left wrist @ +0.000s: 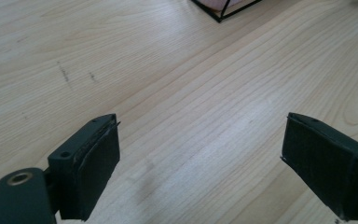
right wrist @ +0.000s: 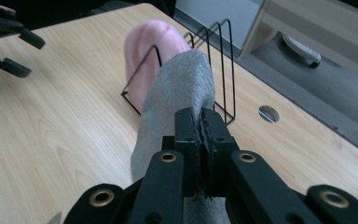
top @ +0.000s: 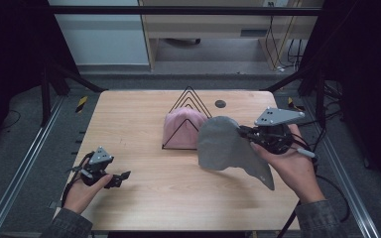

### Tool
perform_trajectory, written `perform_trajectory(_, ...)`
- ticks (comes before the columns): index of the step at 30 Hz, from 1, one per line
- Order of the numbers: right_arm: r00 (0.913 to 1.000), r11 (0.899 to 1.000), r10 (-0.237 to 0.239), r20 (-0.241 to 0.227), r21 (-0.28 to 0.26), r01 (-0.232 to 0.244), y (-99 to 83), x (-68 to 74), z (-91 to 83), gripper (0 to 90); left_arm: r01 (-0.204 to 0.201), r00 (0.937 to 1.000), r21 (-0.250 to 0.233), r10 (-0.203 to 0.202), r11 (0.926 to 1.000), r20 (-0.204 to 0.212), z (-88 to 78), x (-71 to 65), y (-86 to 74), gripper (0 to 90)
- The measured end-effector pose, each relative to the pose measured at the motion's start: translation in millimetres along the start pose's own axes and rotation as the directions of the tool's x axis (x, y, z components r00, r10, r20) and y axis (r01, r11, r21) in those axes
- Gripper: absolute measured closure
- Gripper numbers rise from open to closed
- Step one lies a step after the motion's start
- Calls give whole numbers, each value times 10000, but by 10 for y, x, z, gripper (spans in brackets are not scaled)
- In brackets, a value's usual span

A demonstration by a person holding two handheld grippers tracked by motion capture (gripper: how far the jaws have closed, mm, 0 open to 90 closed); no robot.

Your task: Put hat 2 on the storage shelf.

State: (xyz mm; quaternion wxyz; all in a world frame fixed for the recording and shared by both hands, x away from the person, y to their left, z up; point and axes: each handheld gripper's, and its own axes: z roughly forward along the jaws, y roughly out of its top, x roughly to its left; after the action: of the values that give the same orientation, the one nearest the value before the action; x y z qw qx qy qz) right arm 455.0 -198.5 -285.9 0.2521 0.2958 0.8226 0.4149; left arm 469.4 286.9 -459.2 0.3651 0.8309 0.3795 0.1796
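Note:
A grey knitted hat [top: 225, 146] hangs above the table, pinched at its edge by my right gripper [top: 242, 132], which is shut on it; in the right gripper view the grey hat [right wrist: 177, 93] droops ahead of the closed jaws of my right gripper [right wrist: 201, 122]. A pink hat [top: 181, 128] stands in a black wire rack [top: 191, 101] behind it, and that pink hat [right wrist: 149, 46] sits in the rack [right wrist: 219, 70] beyond the grey one. My left gripper [top: 121, 177] rests low at the front left, open over bare wood [left wrist: 200, 140].
The light wooden table [top: 144, 198] has a round cable hole [top: 220, 103] near its far edge. Dark metal frame rails run along both sides. Bare wood lies between the two grippers and in front of the rack.

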Motion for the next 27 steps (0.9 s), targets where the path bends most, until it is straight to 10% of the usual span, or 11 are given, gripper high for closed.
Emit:
perform_trajectory(16,9975,9974,-427,-570,-611,392,341,256,33,867,-464,9949,-646,520,9968,869,-114,-303,182,112)
perform_trajectory(27,9921,9945,-759,-997,-791,682,582,414,145,867,-1070,9747,-1144,1269,9877,1839,-199,-545,486,114)
